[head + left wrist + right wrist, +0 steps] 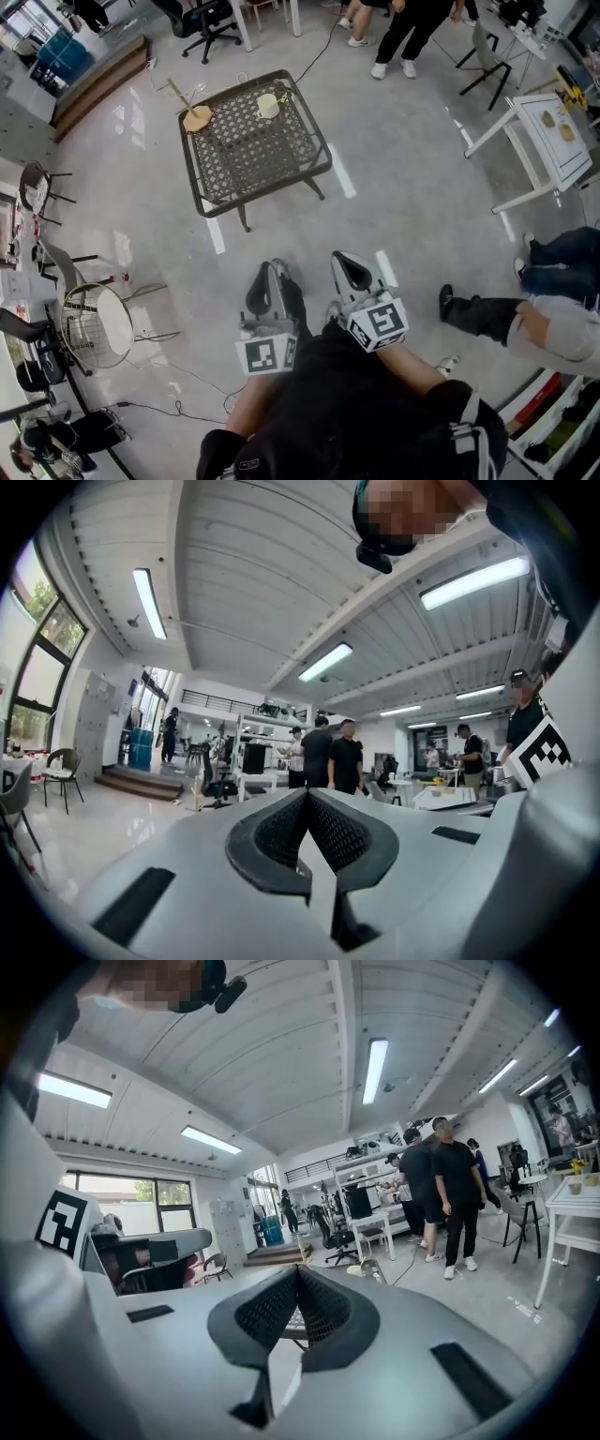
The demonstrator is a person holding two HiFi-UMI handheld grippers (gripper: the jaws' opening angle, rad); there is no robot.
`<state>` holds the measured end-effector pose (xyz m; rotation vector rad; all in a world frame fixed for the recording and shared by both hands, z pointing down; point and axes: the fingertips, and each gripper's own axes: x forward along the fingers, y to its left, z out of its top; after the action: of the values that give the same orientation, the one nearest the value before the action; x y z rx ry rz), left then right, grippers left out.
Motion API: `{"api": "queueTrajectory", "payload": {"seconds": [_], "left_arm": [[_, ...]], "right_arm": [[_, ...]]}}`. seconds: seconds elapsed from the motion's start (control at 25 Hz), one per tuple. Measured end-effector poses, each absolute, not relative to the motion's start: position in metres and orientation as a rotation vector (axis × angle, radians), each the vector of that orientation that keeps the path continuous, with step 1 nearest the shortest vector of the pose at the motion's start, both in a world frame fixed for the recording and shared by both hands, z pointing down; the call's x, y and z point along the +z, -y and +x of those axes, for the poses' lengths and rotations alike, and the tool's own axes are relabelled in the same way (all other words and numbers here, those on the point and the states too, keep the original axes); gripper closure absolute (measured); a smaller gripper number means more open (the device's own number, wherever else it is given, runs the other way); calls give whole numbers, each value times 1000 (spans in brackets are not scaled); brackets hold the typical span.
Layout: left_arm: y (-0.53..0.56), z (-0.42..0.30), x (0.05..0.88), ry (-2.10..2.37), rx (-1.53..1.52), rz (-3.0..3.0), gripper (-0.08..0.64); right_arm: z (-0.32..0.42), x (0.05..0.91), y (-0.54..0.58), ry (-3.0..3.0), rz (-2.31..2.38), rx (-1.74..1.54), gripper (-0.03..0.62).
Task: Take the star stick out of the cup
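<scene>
Fingers of the left gripper are pressed together with nothing between them, and the right gripper has its fingers closed and empty as well. Both sit at the lower middle of the head view, well apart from the mesh table in the upper left. A pale cup stands near the table's top edge; its contents are too small to make out. At the table's upper left corner a thin stick rises from a tan round piece.
</scene>
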<state>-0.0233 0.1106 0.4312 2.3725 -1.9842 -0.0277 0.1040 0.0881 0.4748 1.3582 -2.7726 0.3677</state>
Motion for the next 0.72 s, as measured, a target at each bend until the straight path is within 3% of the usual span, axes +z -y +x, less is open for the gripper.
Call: {"api": "queueTrajectory", "payload": {"seconds": [0.72], "left_arm": [[94,-132,421,1799,-139,2473,545]], "right_arm": [[-7,481,104,2649,1529,383,591]]}}
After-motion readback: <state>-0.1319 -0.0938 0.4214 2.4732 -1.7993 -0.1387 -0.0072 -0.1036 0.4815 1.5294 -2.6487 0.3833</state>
